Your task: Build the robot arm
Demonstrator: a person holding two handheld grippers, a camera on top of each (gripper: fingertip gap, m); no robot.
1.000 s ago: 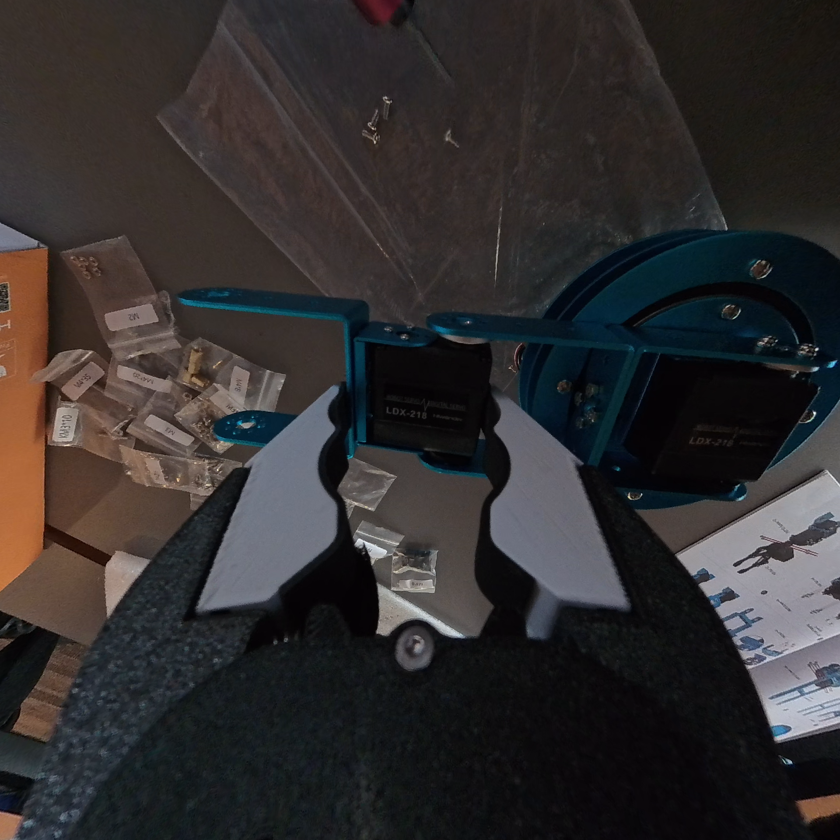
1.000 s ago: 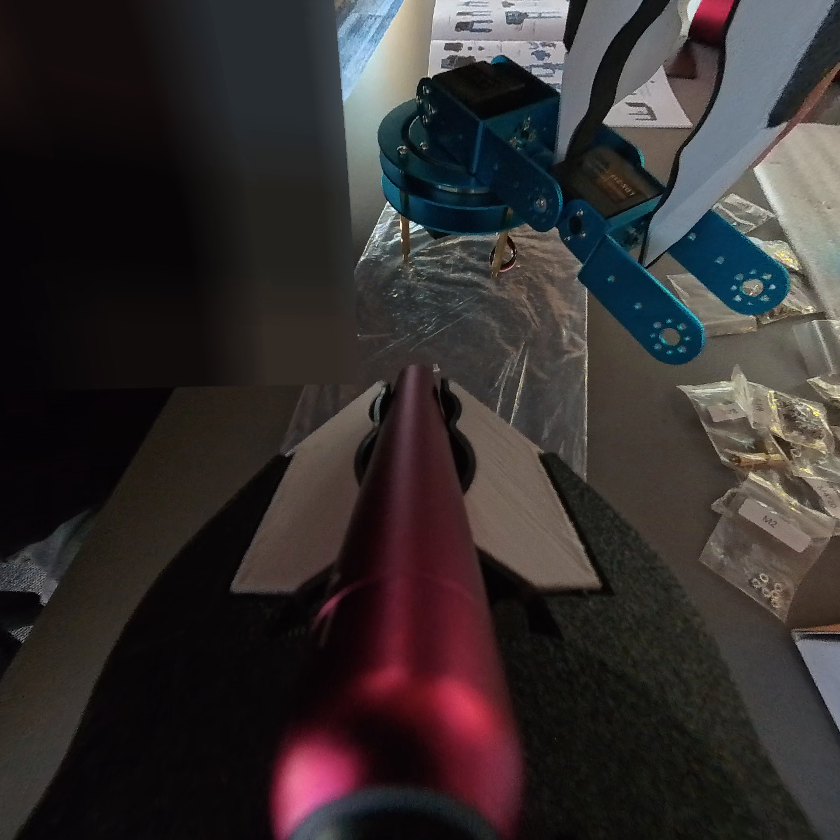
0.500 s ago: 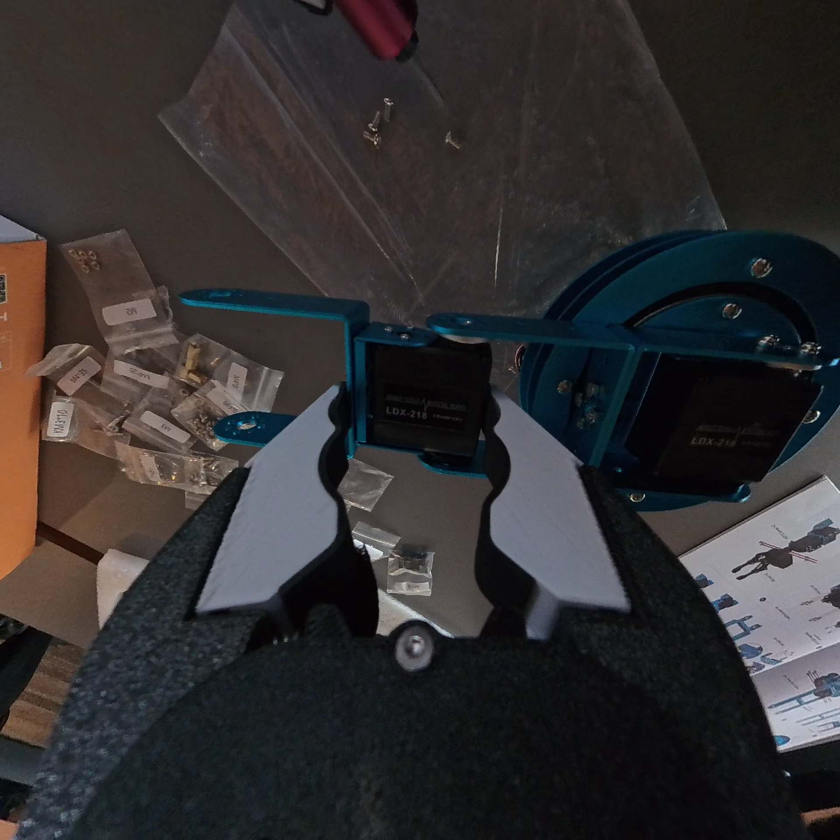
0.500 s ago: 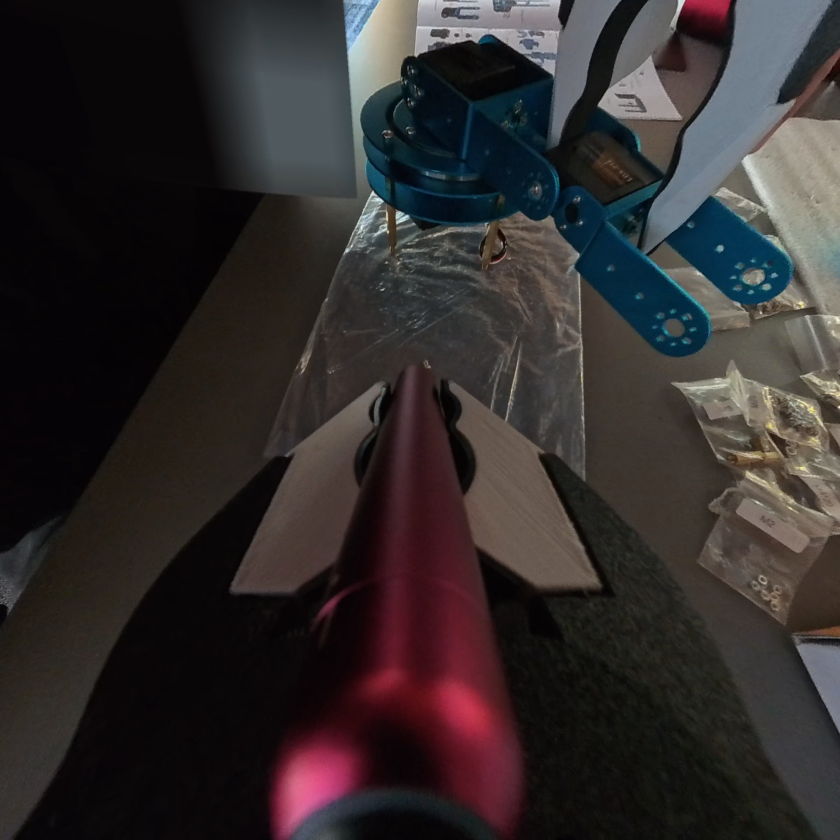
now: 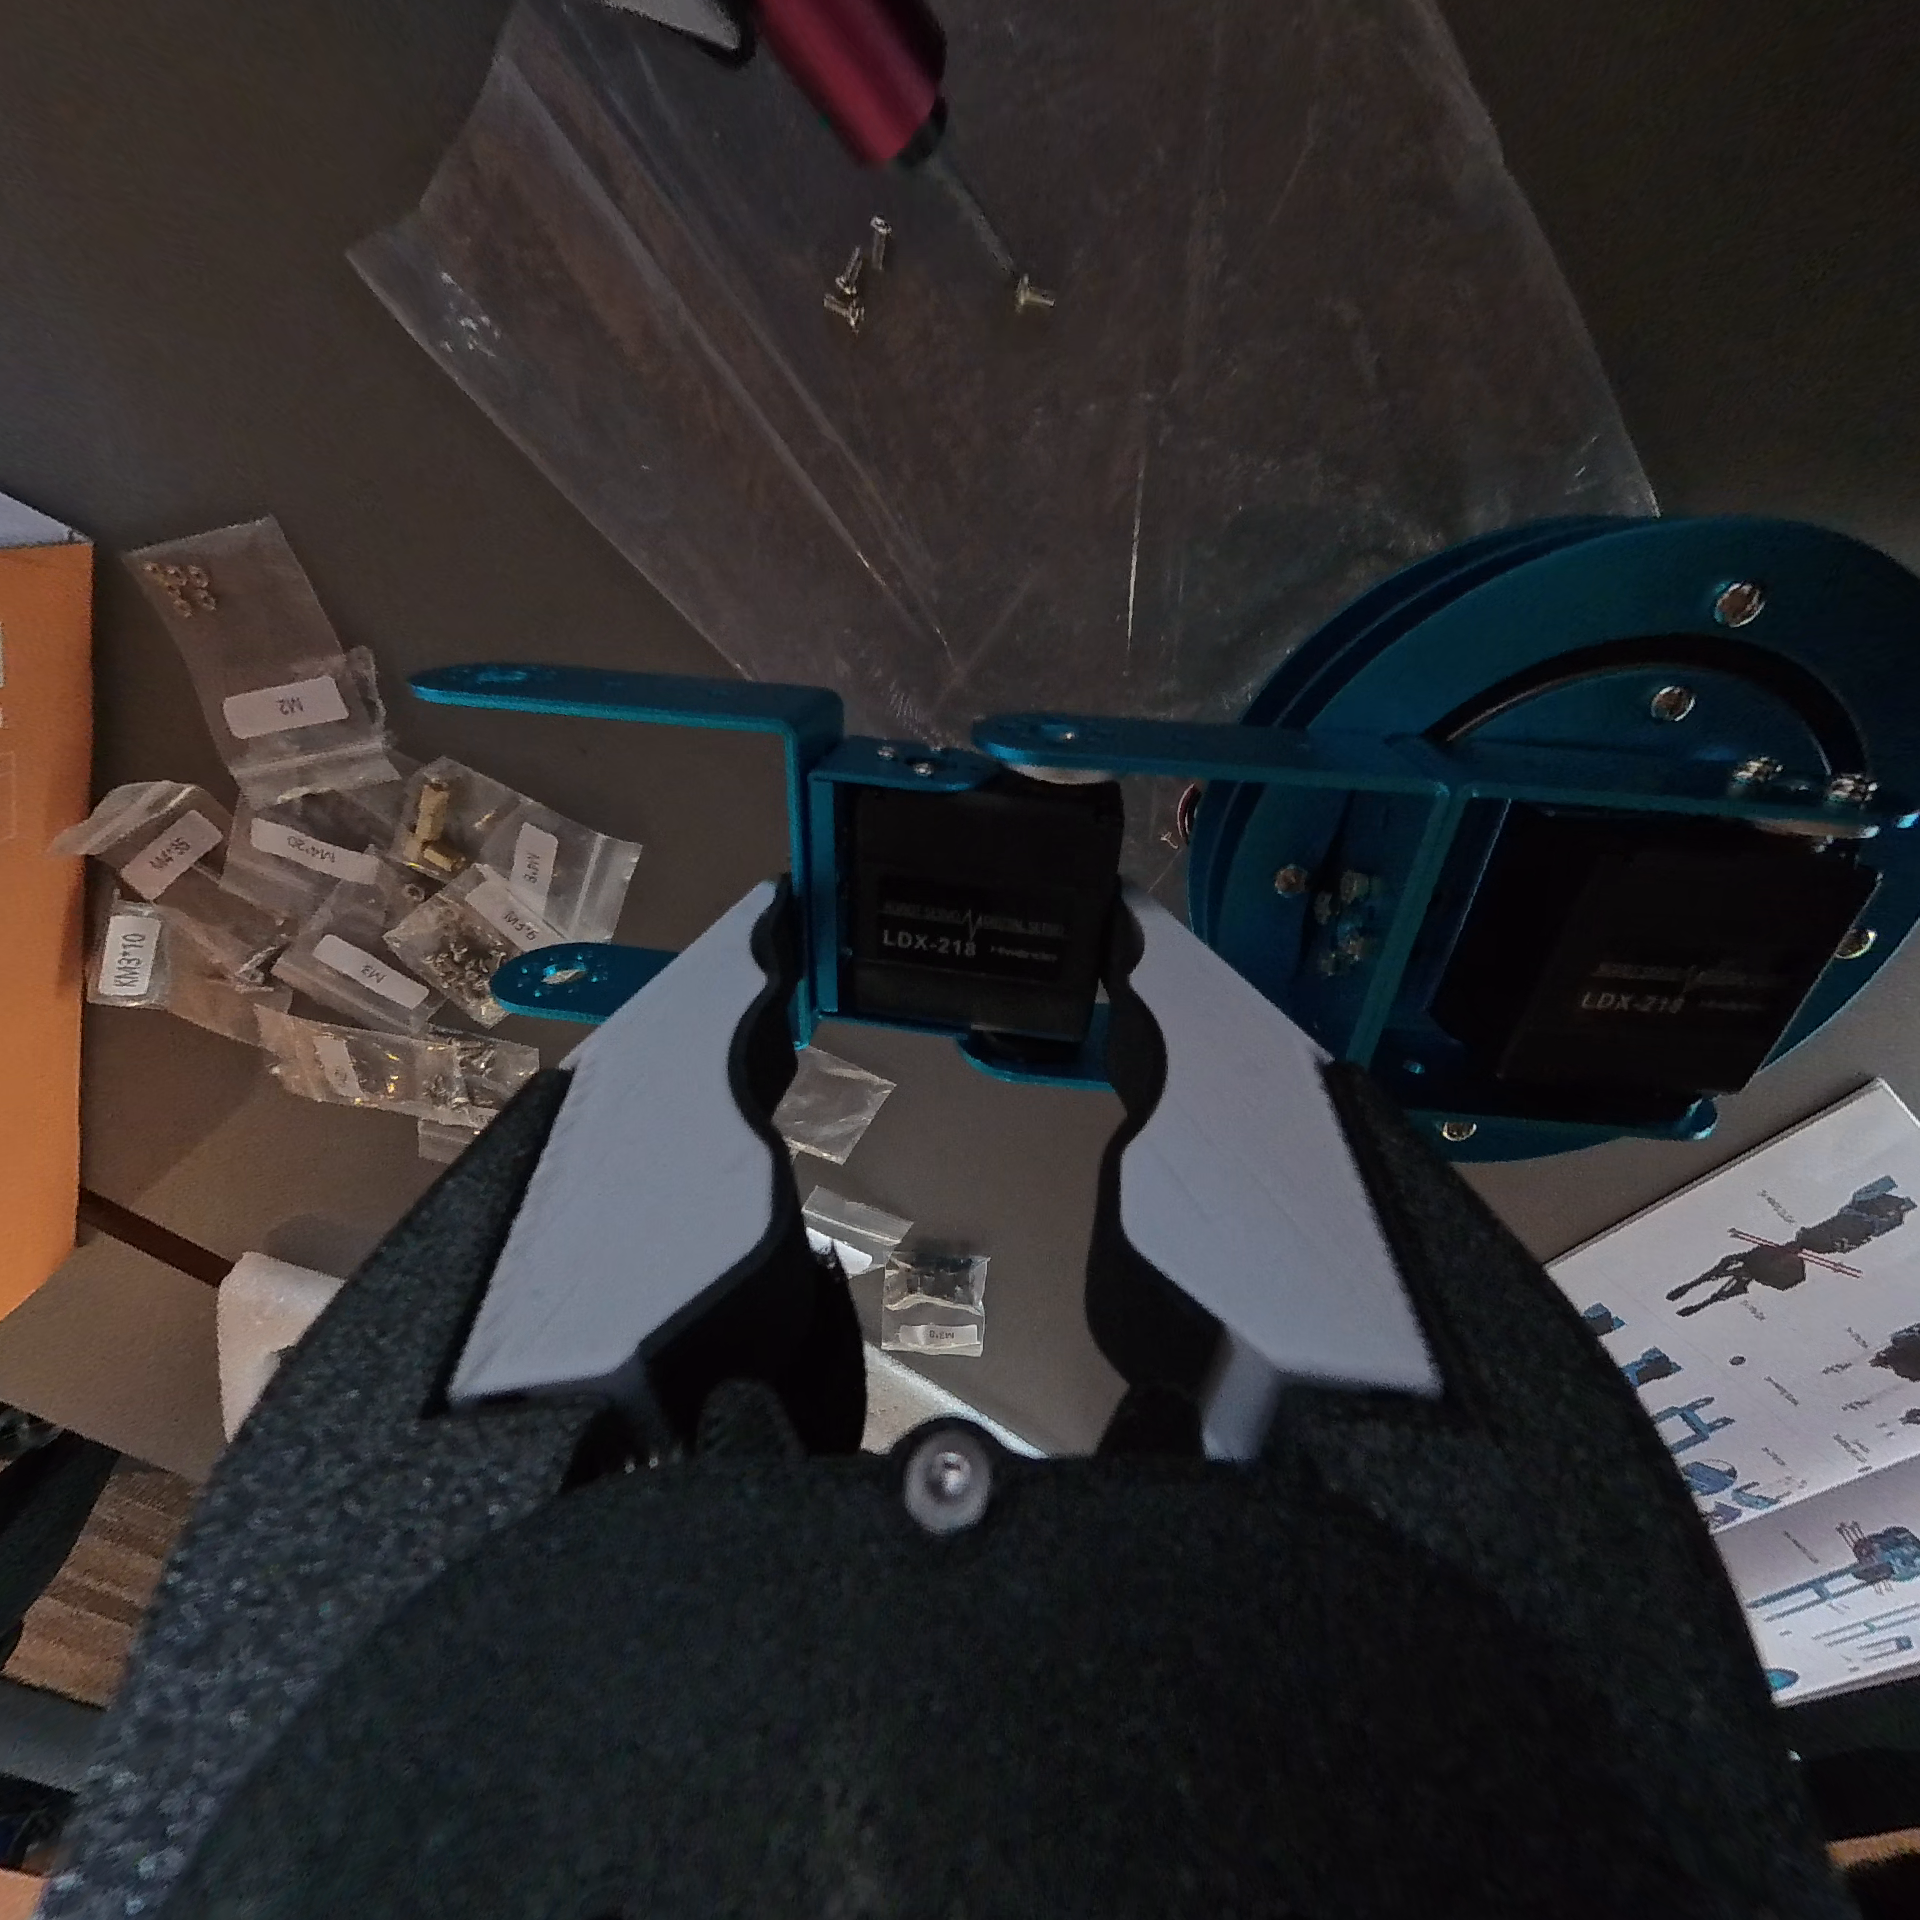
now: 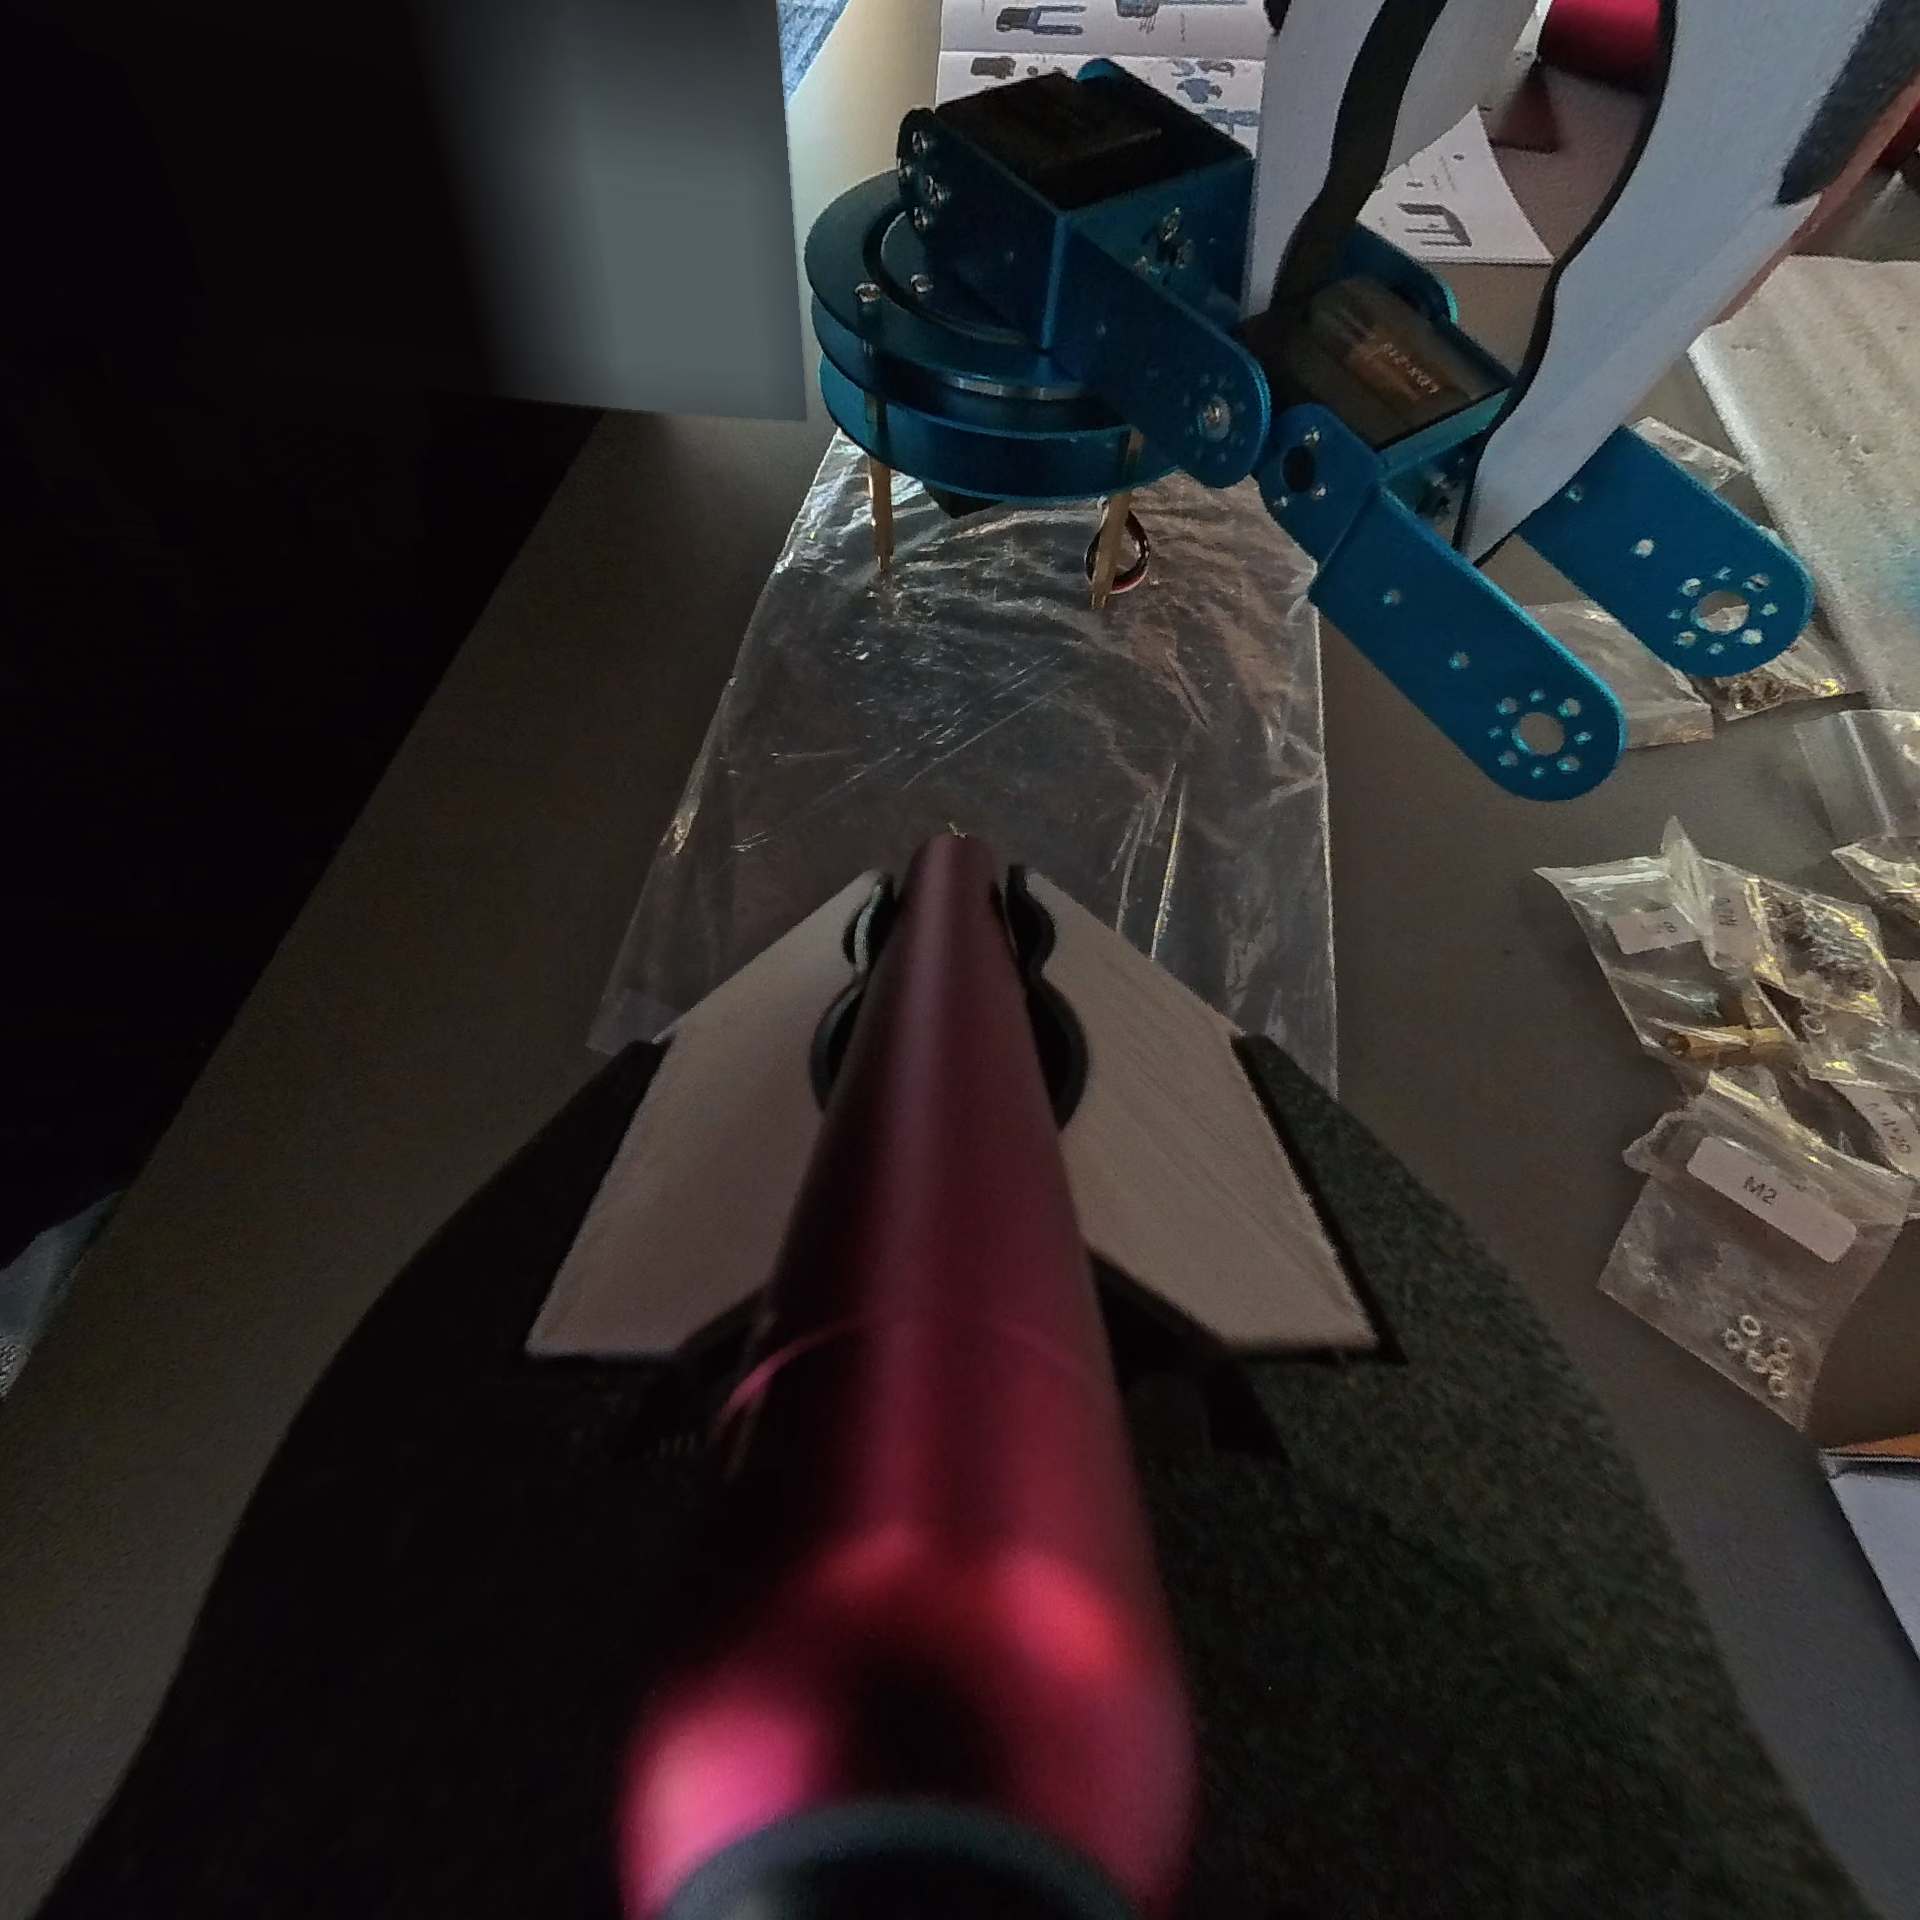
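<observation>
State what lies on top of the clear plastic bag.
On the clear plastic bag lie four small loose screws. The blue base's brass legs stand on its far end. Whatever lies beneath that base is hidden.

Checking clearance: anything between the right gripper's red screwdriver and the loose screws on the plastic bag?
Nothing visible. The screwdriver in the right gripper points at the screws on the plastic bag; the left gripper holds the blue arm aside.
</observation>
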